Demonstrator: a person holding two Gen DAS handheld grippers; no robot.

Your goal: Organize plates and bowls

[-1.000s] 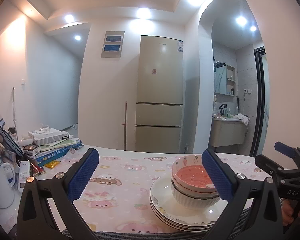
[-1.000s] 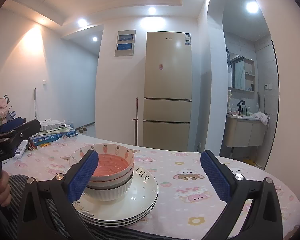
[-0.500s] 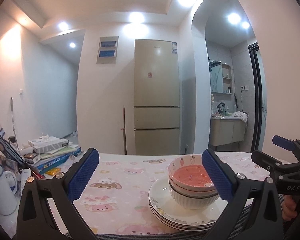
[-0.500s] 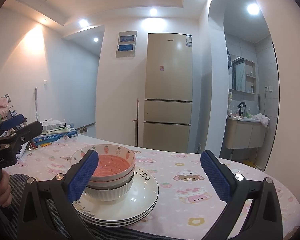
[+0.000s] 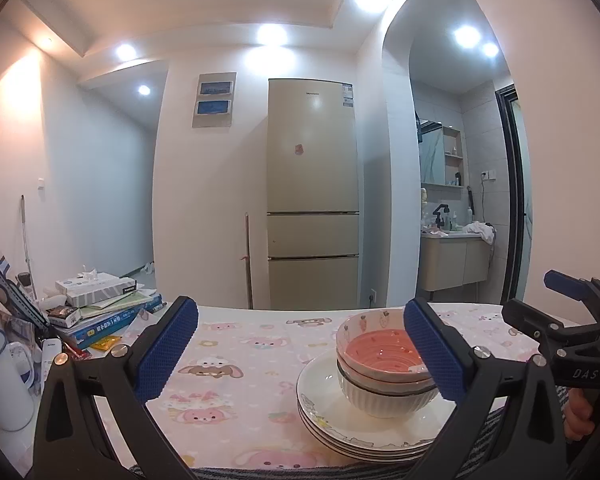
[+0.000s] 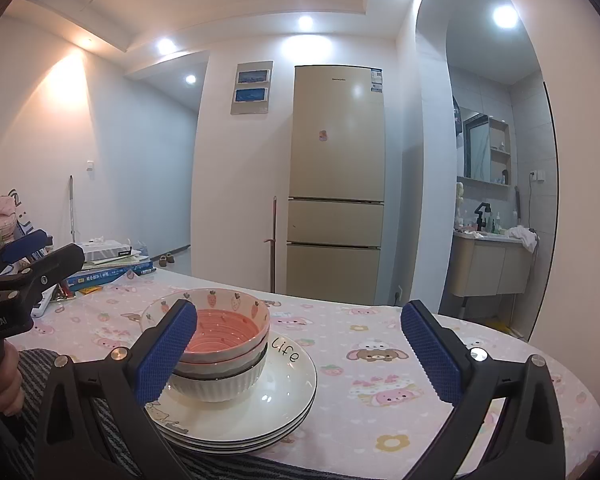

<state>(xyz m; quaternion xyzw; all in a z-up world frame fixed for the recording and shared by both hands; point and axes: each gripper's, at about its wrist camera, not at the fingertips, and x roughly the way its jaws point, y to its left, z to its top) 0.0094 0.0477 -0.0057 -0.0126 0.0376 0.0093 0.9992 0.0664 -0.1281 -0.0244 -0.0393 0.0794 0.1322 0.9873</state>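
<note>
A stack of white round ceramic plates with thin dark rims [image 6: 284, 392] is seen sitting on the pink cartoon-animal tablecloth [image 6: 380, 364] near the table's front edge, and "Life" is hand-lettered in black on the top plate's rim. Three nested bowls are stacked in the middle of those plates: a white ribbed ceramic bowl [image 6: 220, 386] at the bottom, a second one barely visible in between, and a pink-glazed bowl with strawberries and carrots painted round its rim [image 6: 224, 322] on top. The left gripper [image 5: 300, 350] is held wide open over the table with nothing between its blue textured pads, the bowl stack being partly hidden behind its right finger. The right gripper [image 6: 298, 350] is likewise spread wide and empty, its left pad overlapping the bowls in view (contact can't be judged from here). "DAS" is printed on the right gripper's black body as seen from the left wrist, and "tRobot.AI" can be read on the left one from the right wrist. A tall beige three-door fridge [image 5: 312, 200] is stood against the far wall, its brand too small to read. A pile of books and a tissue box [image 5: 100, 300] is stacked at the table's left end, beside a white enamel mug with a blue rim [image 5: 2, 380].
</note>
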